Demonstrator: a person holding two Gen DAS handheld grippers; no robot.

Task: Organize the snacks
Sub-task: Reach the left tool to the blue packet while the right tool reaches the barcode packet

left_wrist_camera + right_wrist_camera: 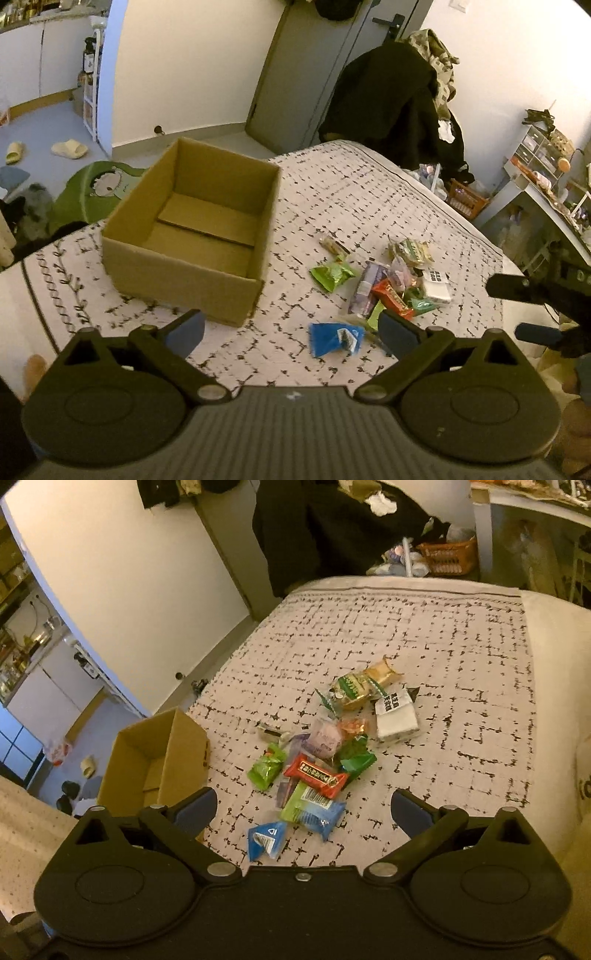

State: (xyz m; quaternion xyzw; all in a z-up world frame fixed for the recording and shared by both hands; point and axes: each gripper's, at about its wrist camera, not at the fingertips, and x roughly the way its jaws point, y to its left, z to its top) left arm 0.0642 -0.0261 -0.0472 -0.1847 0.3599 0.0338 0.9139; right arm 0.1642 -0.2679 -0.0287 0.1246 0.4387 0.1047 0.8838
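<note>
An open, empty cardboard box [192,229] stands on the patterned bed cover [332,192]; it also shows in the right wrist view [155,760] at the left. A pile of snack packets [325,749] lies to the box's right: a red bar [316,775], a blue packet [266,838], green packets, a white pack [397,716]. In the left wrist view the pile [388,284] and blue packet [334,338] lie ahead. My left gripper [291,330] is open and empty near the box's front. My right gripper [304,808] is open and empty above the pile's near edge.
The other gripper [535,295] shows at the right edge of the left wrist view. A dark coat [391,103] hangs beyond the bed's far end. An orange basket [448,555] and a cluttered desk [546,184] stand at the right. Slippers [68,148] lie on the floor.
</note>
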